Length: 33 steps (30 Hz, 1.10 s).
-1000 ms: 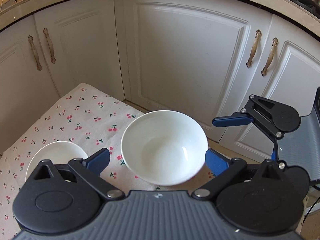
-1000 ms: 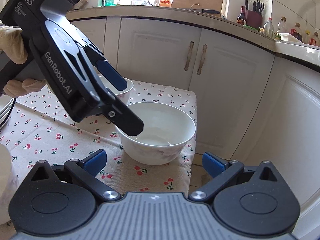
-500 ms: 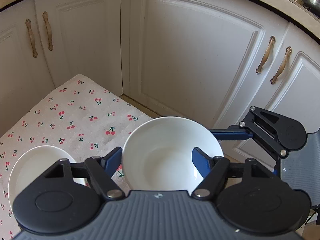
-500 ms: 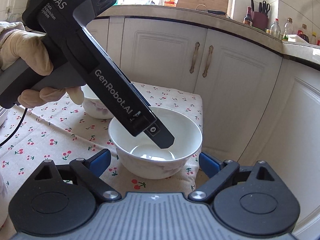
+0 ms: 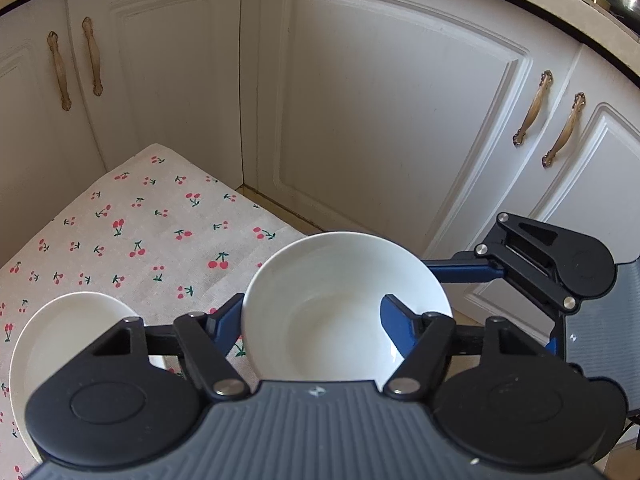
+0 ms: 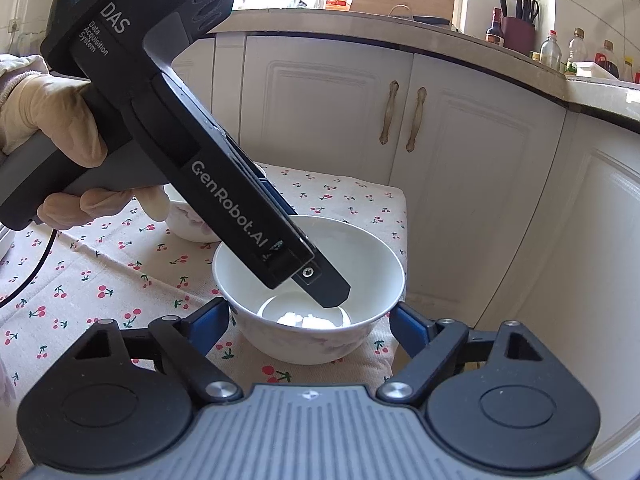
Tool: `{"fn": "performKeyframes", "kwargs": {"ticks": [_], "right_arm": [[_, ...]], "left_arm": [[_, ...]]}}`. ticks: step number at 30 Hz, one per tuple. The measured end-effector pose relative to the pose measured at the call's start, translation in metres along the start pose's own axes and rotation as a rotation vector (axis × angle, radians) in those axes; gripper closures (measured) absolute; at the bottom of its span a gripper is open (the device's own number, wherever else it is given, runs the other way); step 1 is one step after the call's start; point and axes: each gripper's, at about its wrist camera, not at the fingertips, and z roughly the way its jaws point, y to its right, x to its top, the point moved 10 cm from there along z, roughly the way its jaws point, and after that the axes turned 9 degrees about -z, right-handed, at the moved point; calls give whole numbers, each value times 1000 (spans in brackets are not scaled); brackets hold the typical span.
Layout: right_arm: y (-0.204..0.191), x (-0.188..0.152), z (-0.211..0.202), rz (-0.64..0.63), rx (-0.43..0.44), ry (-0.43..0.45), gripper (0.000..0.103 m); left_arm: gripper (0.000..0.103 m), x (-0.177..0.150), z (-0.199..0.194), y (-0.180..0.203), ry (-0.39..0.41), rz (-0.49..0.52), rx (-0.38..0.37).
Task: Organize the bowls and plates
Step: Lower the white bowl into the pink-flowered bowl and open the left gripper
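A white bowl (image 5: 328, 312) (image 6: 360, 248) stands at the corner of a table under a cherry-print cloth (image 5: 140, 232). My left gripper (image 5: 310, 308) (image 6: 316, 256) slants down into it, shut on its wall with one finger inside and one outside. My right gripper (image 6: 310, 320) reaches in low from the table's edge, and the bowl sits between its closing jaws. Its blue fingertips (image 6: 212, 320) stand right beside the bowl's outer walls, and I see no firm press. One of its fingers (image 5: 460, 271) shows behind the bowl's right rim in the left wrist view.
A second white bowl (image 5: 64, 340) (image 6: 188, 224) sits on the cloth just past the gripped one. A gloved hand (image 6: 52, 120) holds the left gripper, its cable (image 6: 40, 264) trailing over the cloth. White cabinet doors (image 5: 380, 120) stand close behind the table corner.
My left gripper came down over the bowl and its jaws closed from wide open onto the wall. My right gripper's jaws narrowed around the bowl. The bowl stayed in place.
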Motion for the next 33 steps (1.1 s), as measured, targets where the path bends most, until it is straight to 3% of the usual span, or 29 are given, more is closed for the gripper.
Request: {"fn": "performKeyframes", "kwargs": {"ticks": [7, 18, 33], "right_arm": [[3, 2, 0, 50, 32, 4, 10], [-6, 7, -5, 24, 23, -18, 11], [-46, 30, -70, -13, 48, -26, 11]], "left_arm": [[32, 0, 1, -1, -2, -3, -7], [33, -7, -7, 3, -10, -12, -7], [33, -36, -81, 35, 18, -5, -12]]}}
